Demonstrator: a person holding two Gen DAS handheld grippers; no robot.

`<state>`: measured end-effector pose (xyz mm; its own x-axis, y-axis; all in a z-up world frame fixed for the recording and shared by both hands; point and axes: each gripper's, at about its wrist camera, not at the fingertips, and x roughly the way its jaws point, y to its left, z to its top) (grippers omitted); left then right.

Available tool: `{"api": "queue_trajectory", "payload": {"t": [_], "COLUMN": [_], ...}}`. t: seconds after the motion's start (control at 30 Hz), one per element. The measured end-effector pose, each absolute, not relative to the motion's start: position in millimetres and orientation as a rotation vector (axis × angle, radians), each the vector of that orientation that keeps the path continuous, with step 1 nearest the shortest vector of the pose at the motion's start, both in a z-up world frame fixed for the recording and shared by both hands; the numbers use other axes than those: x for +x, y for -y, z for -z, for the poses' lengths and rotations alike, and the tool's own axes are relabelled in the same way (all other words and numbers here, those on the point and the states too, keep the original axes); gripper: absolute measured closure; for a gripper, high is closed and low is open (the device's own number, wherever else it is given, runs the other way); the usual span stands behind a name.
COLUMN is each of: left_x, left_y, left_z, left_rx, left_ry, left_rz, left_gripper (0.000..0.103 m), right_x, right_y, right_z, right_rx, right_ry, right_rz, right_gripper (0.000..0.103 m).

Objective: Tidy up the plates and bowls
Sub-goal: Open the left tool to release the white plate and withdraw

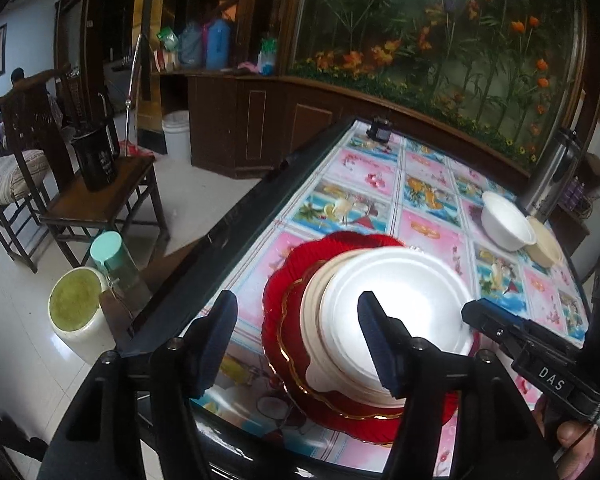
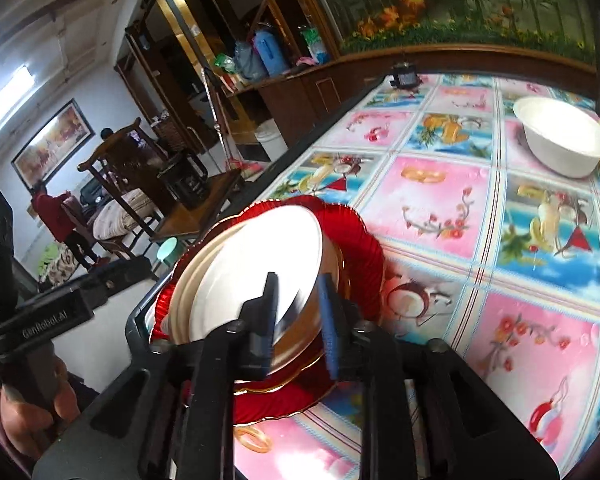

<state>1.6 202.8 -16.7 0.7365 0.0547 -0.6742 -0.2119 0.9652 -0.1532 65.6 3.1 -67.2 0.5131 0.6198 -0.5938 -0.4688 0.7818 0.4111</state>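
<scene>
A stack stands near the table's front left edge: a red scalloped plate (image 1: 288, 280), a smaller red gold-rimmed plate (image 1: 296, 344), a cream plate (image 1: 312, 300) and a white plate (image 1: 396, 300) on top. My right gripper (image 2: 298, 320) is shut on the rim of the white plate (image 2: 260, 260), which sits tilted on the stack. My left gripper (image 1: 296, 344) is open, hovering over the stack's near left side, holding nothing. A white bowl (image 1: 506, 220) and a cream dish (image 1: 546, 246) stand at the table's far right; the bowl also shows in the right wrist view (image 2: 560, 136).
The table (image 1: 380, 184) has a colourful patterned cloth and a dark edge. A small dark object (image 1: 380, 130) sits at its far end, a steel flask (image 1: 552, 176) at the right. Beside the table stand wooden chairs (image 1: 96, 196), a mint-lidded bottle (image 1: 112, 260) and a white stool (image 1: 78, 312).
</scene>
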Motion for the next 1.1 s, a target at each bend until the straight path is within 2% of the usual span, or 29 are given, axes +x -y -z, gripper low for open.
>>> {"api": "queue_trajectory", "payload": {"t": [0.07,0.17,0.5,0.77,1.1], "left_x": [-0.2,1.5,5.0,12.3,35.0], "left_y": [-200.4,-193.6,-189.4,-174.2,-96.4], "left_z": [10.5,6.9,9.8,7.2,3.3], "left_rx": [-0.228,-0.221,-0.246,-0.240,-0.140], "left_ry": [-0.711,-0.700,-0.716,-0.724,-0.769], "left_rz": [-0.146,-0.138,-0.133,-0.113,0.031], "left_gripper": [0.039,0.032,0.032,0.031,0.027], "right_x": [66.9,74.0,81.1,98.6,122.6], "right_y": [6.7,24.6,5.9,70.6,158.9], "right_z": [65.6,66.6,79.6,80.4,96.1], "right_rx": [0.236,0.289,0.211,0.313,0.446], "right_ry": [-0.774,-0.760,-0.769,-0.734,-0.752], "right_rz": [-0.643,-0.596,-0.593,-0.478,-0.334], "right_gripper": [0.071,0.071,0.071,0.071,0.071]}}
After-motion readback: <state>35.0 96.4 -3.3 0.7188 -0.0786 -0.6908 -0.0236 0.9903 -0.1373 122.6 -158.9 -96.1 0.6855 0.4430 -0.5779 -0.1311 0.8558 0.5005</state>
